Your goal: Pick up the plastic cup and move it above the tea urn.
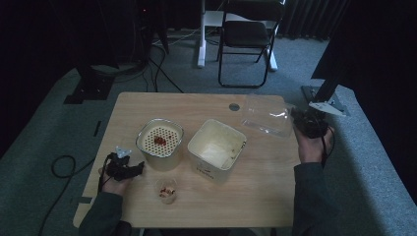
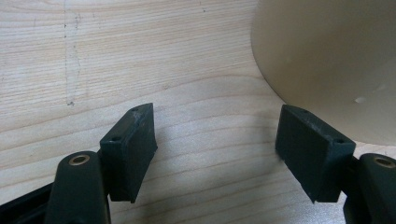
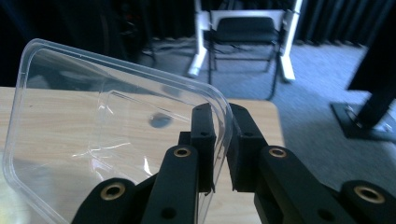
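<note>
A clear plastic lid (image 1: 265,115) hangs tilted above the table's far right corner. My right gripper (image 1: 295,119) is shut on its rim; in the right gripper view the lid (image 3: 93,121) spreads to the left of the gripper (image 3: 223,119), with its edge pinched between the pads. A cream tub (image 1: 216,169) stands open at mid table, and its inside looks smeared. Left of it is a tub with a perforated insert (image 1: 160,140) that holds red bits. My left gripper (image 1: 140,167) lies open on the wood beside that tub. Its jaws (image 2: 215,135) hold nothing, and a cream wall (image 2: 336,60) curves past the right pad.
A small cup (image 1: 167,191) with food scraps stands near the front edge, close to my left hand. The wooden table (image 1: 255,191) has a round cable hole (image 1: 234,106) at the back. A black chair (image 1: 246,34) and stand legs are on the carpet beyond.
</note>
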The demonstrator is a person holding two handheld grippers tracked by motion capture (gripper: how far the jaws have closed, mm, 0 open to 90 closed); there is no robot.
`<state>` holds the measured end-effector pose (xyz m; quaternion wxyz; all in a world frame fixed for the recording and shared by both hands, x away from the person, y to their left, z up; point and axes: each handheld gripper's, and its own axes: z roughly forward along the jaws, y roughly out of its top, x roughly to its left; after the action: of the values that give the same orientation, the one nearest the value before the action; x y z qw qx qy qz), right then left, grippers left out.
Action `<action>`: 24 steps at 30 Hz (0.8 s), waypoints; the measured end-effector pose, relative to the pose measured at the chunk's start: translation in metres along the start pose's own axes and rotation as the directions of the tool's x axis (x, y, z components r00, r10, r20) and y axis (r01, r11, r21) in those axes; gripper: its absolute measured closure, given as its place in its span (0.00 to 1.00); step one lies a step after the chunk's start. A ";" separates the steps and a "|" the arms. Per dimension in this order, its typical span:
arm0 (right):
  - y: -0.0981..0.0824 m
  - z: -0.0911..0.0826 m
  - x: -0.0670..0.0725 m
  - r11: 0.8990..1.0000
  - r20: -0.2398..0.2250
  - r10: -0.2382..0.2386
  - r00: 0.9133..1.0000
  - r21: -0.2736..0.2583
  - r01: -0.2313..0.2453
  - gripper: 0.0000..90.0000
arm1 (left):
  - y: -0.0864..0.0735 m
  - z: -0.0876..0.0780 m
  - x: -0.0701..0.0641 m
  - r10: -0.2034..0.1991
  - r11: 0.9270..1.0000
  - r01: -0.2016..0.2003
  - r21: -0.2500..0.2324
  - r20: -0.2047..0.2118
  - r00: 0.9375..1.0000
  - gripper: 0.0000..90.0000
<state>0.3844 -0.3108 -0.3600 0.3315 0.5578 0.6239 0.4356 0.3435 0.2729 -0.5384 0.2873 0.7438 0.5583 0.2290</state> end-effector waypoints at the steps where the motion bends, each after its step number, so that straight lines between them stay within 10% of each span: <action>1: 0.003 -0.003 0.004 1.000 -0.016 -0.010 1.000 -0.008 0.010 0.92 | 0.000 0.000 0.000 0.000 1.000 0.000 0.001 -0.001 1.000 0.32; 8: 0.011 -0.020 0.050 0.992 -0.122 -0.120 0.985 -0.047 0.115 0.91 | 0.000 0.000 0.000 -0.001 1.000 0.001 0.001 0.000 1.000 0.32; 14: 0.010 -0.024 0.085 0.972 -0.183 -0.232 0.955 -0.063 0.225 0.90 | 0.000 0.000 0.000 0.002 1.000 -0.002 0.002 0.000 1.000 0.33; 17: 0.008 -0.023 0.090 0.968 -0.274 -0.249 0.929 -0.065 0.241 0.65 | 0.000 0.000 0.000 0.002 1.000 -0.002 0.002 0.000 1.000 0.32; 24: 0.006 -0.031 0.082 0.973 -0.282 -0.224 0.933 -0.122 0.197 0.55 | 0.000 0.000 0.000 0.000 1.000 0.000 0.001 0.003 1.000 0.32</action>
<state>0.3464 -0.2357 -0.3365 0.3051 0.4012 0.7016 0.5037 0.3433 0.2730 -0.5384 0.2876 0.7444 0.5580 0.2276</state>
